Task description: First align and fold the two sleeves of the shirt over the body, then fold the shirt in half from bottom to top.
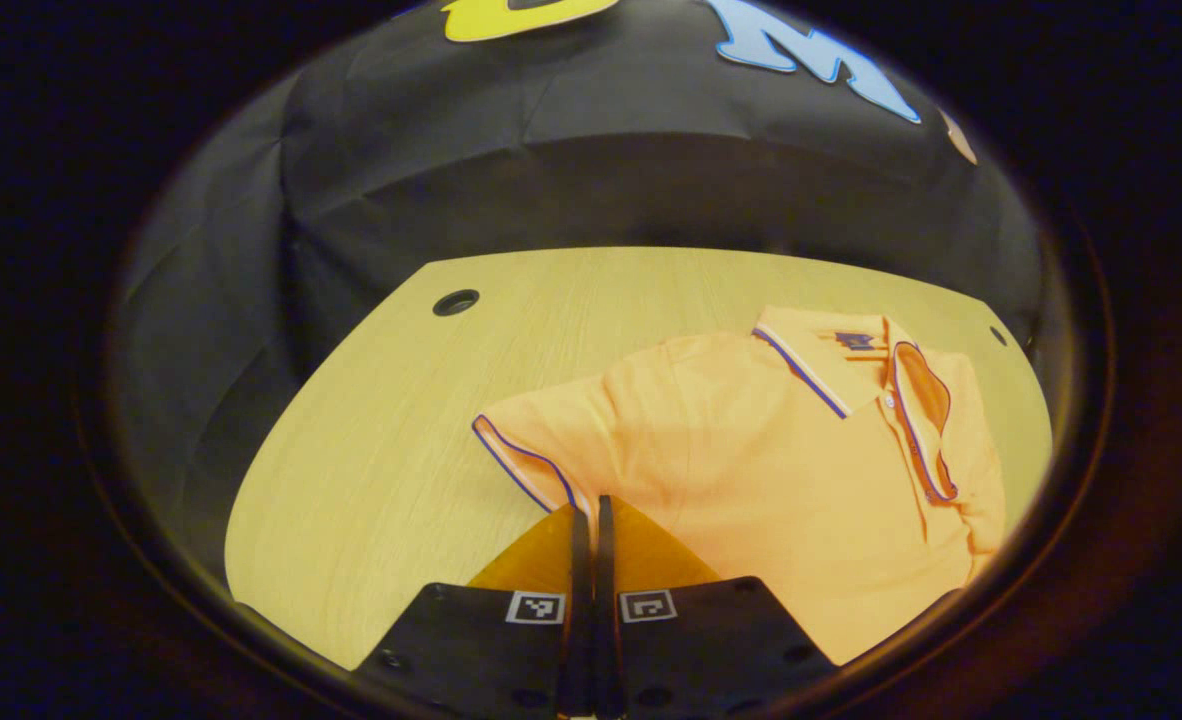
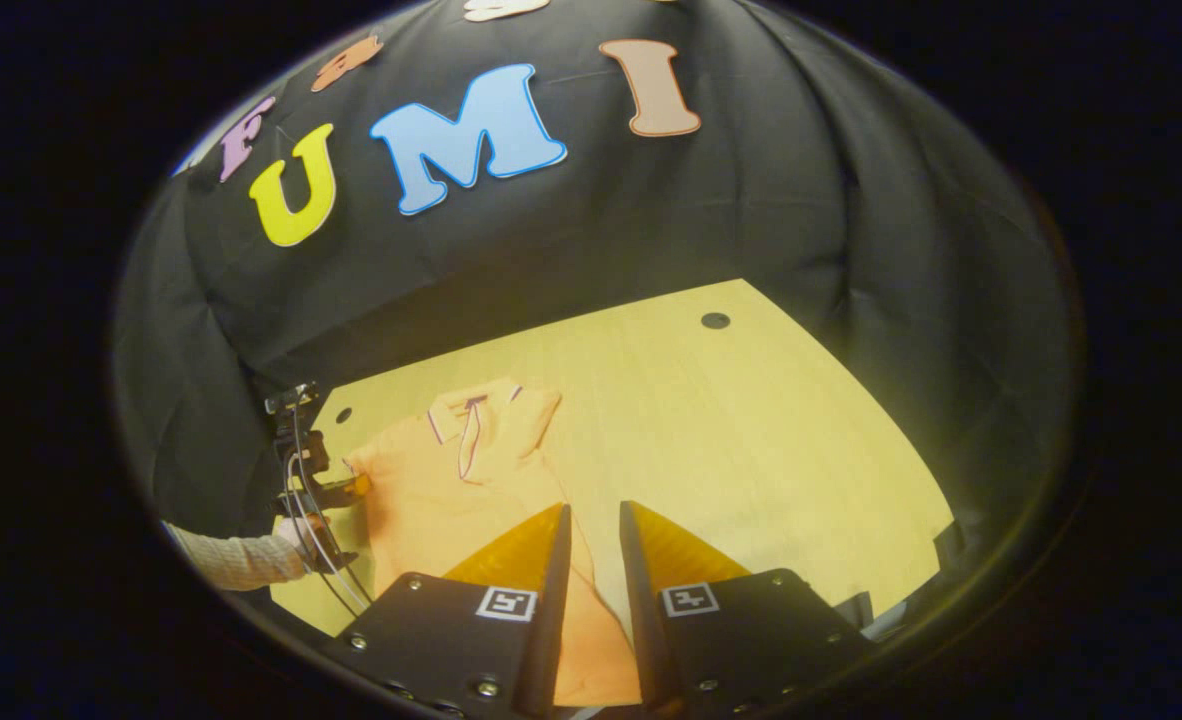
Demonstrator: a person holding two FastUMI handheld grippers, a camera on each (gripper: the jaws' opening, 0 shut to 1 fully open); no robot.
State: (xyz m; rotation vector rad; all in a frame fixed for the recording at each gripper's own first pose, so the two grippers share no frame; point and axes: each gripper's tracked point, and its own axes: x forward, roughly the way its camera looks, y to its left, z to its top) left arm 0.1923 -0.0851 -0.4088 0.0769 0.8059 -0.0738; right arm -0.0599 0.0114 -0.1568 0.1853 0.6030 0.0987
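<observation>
1. An orange polo shirt lies flat on a pale wooden bench inside a booth hung with black cloth; in the left gripper view its collar, trimmed in blue and white, points toward the far right of the bench.

2. The shirt's short sleeve, edged with the same blue-and-white trim, is spread out on the bench just beyond the left tool.

3. The left tool's two fingers are pressed together with no gap between them; whether any cloth of the sleeve is pinched between their tips cannot be told.

4. In the right gripper view, the right tool hangs over the shirt's near part with its fingers parted, a narrow strip of orange fabric and bench showing through the gap, and nothing grasped.

5. Farther off at the left of that view, the left tool sits at the shirt's left edge, held by a hand emerging from a light sleeve cuff, with thin cables trailing down from it.

6. A round cable hole is cut into the bench's far left corner, well apart from the shirt; a matching cable opening shows near the far edge in the right gripper view.
</observation>
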